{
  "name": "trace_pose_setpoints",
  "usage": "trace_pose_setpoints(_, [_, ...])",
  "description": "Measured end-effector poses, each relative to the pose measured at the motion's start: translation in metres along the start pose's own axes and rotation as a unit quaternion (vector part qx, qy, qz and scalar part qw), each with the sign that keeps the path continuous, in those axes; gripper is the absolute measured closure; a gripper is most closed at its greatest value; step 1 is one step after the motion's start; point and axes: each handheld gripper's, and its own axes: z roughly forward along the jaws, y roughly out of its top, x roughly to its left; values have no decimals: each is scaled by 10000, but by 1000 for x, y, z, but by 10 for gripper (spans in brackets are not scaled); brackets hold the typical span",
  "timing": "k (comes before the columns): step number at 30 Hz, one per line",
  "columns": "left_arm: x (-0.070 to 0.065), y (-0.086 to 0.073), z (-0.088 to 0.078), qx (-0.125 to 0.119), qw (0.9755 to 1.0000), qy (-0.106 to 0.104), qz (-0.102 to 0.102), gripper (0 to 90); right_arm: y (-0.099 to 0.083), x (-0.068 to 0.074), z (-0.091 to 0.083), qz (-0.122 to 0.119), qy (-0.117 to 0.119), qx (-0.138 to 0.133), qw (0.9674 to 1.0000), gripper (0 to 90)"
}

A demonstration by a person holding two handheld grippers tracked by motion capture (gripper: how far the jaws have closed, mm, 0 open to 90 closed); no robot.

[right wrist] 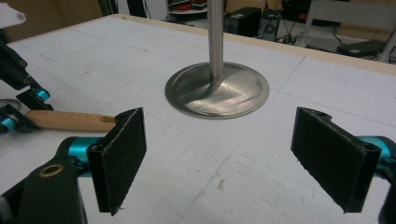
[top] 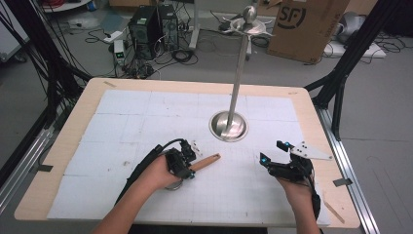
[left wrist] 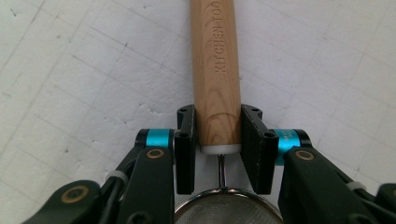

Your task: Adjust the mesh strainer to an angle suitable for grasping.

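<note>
While the left gripper (left wrist: 217,148) is clamping its black pads on the near end of a round light-wood handle (left wrist: 215,70) stamped KITCHEN TOOL, a metal-rimmed mesh sieve (left wrist: 228,208) joined to that handle by a thin wire is showing just below the jaws. Handle (top: 205,162) is lying level over the white gridded mat (top: 122,126), pointing right and slightly far, near the middle of the near half. Right gripper (right wrist: 233,154) is resting on the right, jaws standing wide apart with nothing between them. Tall steel stand with round base (top: 229,126) is occupying the centre, well apart from both. Bare mat is lying between the grippers; the wooden table edge (top: 63,141) is framing all sides.
</note>
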Motion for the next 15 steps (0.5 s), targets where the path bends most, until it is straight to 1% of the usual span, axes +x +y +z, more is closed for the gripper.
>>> trace_pose_setpoints(2, [0,-1,0,-49,10000,-4,86,692,0,-1,-1,29,-3,-30,10000,174])
trace_pose_setpoints(6, [-1,-2,-2,-115,9998,-11,176,693,0,-2,-3,63,-19,-62,10000,174])
trace_pose_setpoints(7, [-1,-2,-3,-170,9997,-34,184,693,0,-3,-3,73,-16,-50,10000,174])
trace_pose_setpoints(11, [-1,-3,-11,-406,9990,-7,176,693,-1,-3,-4,57,-28,-58,10000,174])
trace_pose_setpoints(15, [0,-6,-23,-712,9973,-6,174,692,0,-3,-4,64,-32,-73,9999,174])
